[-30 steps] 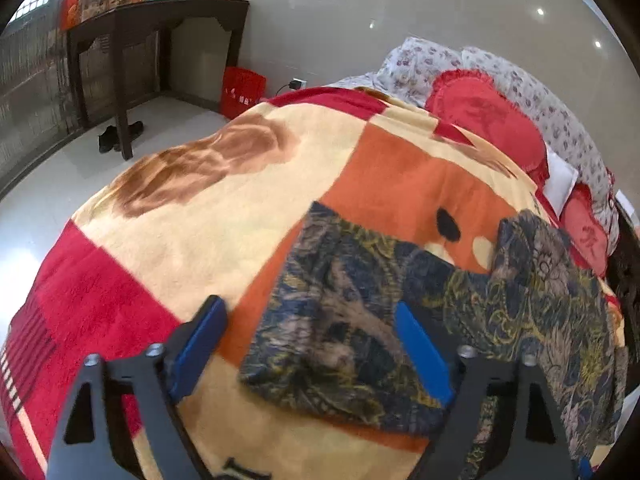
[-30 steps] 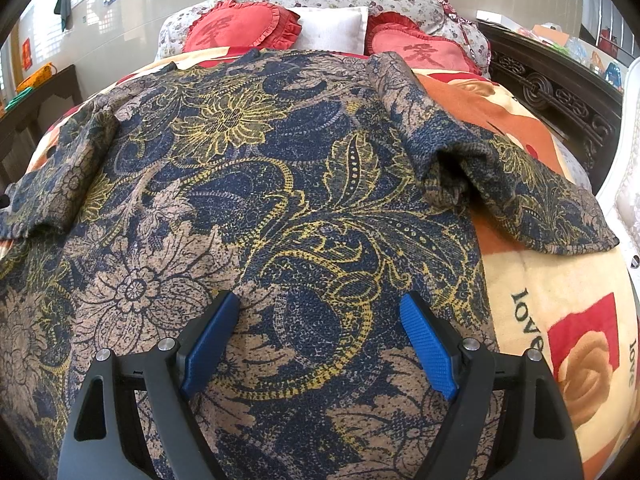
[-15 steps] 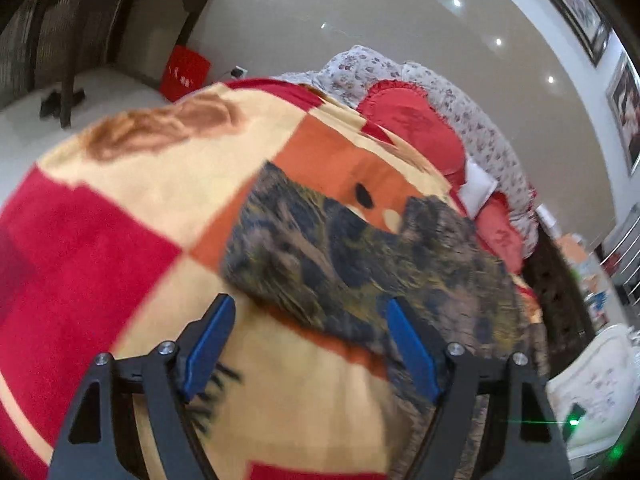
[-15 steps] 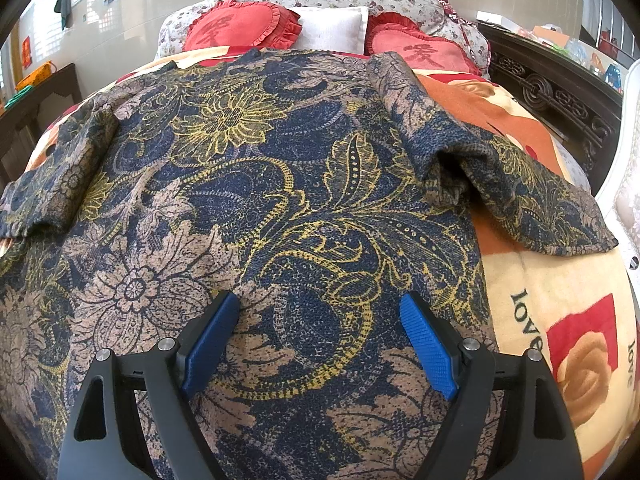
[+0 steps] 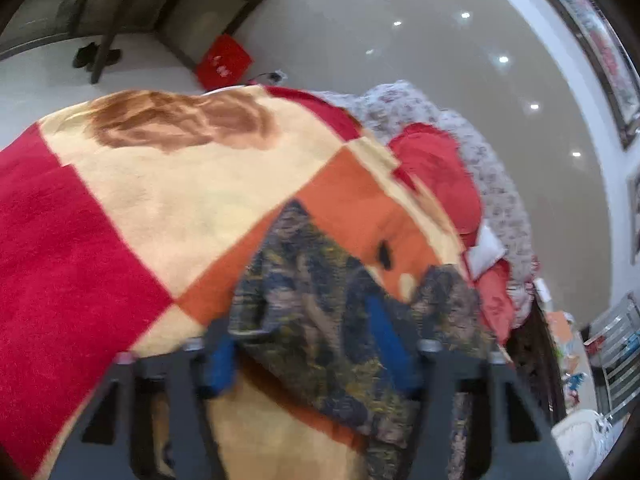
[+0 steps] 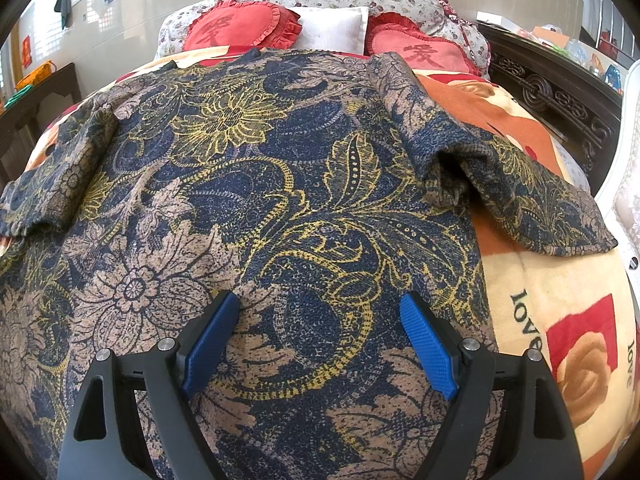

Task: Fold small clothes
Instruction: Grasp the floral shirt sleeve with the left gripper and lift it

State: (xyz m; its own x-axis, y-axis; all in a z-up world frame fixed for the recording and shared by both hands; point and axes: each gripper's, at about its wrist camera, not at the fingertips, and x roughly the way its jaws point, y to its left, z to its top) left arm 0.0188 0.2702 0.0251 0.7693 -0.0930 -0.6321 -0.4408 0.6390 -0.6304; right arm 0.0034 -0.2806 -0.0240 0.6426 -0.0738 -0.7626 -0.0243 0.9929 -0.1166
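On the patchwork blanket [image 6: 532, 276] by red cushions [image 6: 240, 28] lies a floral shirt [image 6: 280, 184].

Navy floral top [image 6: 280, 200] spread flat on blanket [image 6: 560, 288].

Open blanket on both flanks, pillows ahead

Left of the left hand-held gripper [image 5: 304, 344], bare blanket [image 5: 120, 216] lies open; beyond the right hand-held gripper [image 6: 320, 332], red cushions [image 6: 244, 26] and carved bedframe [image 6: 560, 96] block passage.
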